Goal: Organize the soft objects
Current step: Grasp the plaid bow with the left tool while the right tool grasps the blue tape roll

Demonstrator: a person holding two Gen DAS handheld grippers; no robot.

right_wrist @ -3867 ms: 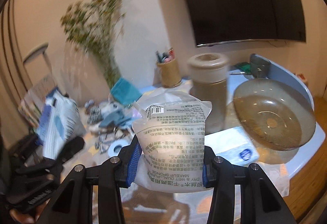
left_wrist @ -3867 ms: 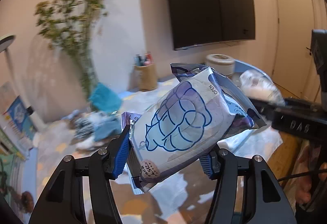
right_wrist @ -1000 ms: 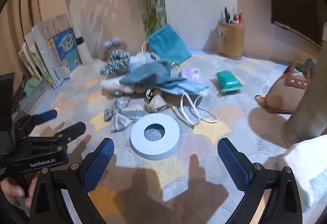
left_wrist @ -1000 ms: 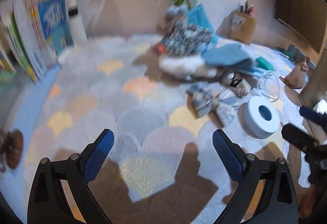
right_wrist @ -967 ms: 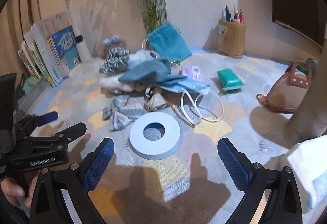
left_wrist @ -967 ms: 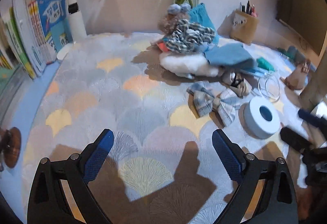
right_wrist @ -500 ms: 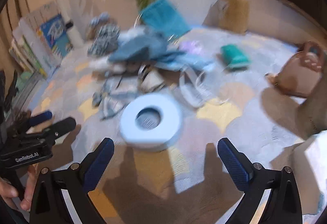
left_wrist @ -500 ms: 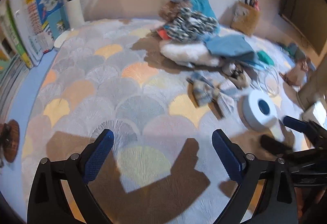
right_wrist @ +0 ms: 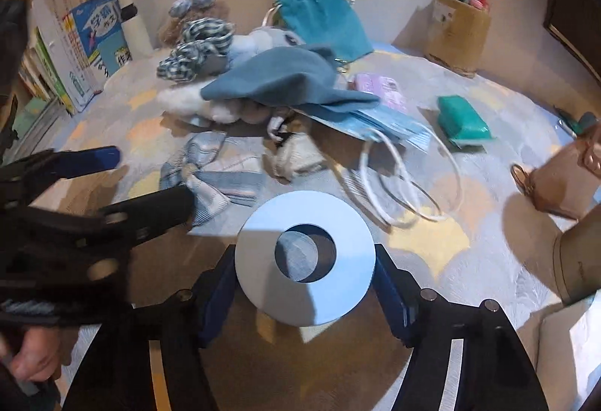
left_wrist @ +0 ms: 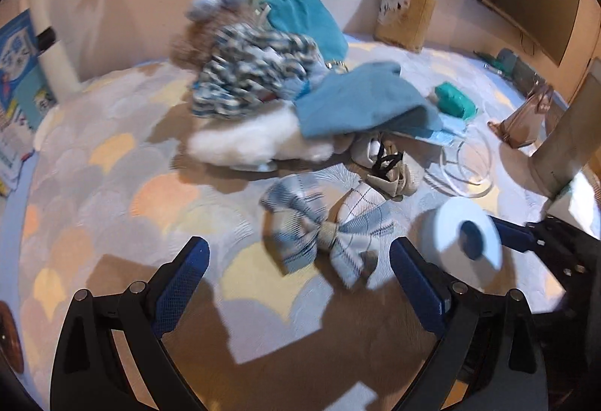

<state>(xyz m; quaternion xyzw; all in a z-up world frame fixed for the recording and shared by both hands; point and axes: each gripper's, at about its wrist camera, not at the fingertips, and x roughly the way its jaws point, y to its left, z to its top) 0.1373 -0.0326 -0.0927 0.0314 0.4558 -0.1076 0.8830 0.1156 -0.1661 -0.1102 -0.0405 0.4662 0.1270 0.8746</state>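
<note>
Left wrist view. Left gripper (left_wrist: pixel 296 270) at bottom centre, blue-padded fingers (left_wrist: pixel 180 283) spread wide apart with nothing clamped. Checked pale-blue fabric bow (left_wrist: pixel 325 229) lying on the scallop-patterned desk (left_wrist: pixel 112 193) just above the gap between the fingers, nearer the right-hand finger, not touching either. To the right of the bow, at lower right of the frame, a pale-blue foam ring with a round hole (left_wrist: pixel 464 242), tilted, with the right gripper (left_wrist: pixel 526 240) reaching in from the right edge; one blue pad visible just right of the ring. Above the bow, centre frame, a heap of soft things: blue felt cloth (left_wrist: pixel 360 103), white fluffy bundle (left_wrist: pixel 248 144), blue-and-white striped fabric (left_wrist: pixel 251 73), teal drawstring pouch (left_wrist: pixel 308 20) at upper centre. Brown pen holder (left_wrist: pixel 405 17) at upper right.

Right wrist view. Right gripper (right_wrist: pixel 304 285) at bottom centre, jaws closing, the pale-blue foam ring (right_wrist: pixel 304 261) sitting between the two blue pads, tilted; whether both pads already press on its rim cannot be told. Left gripper (right_wrist: pixel 112 178) entering from the left edge, fingers apart, its lower finger tip right at the checked bow (right_wrist: pixel 210 174) in the left-centre of the frame. A hand (right_wrist: pixel 33 354) at lower left. Face masks with white loops (right_wrist: pixel 390 137) right of centre, green packet (right_wrist: pixel 464 122) further right, blue felt cloth (right_wrist: pixel 285 80) above centre.
</note>
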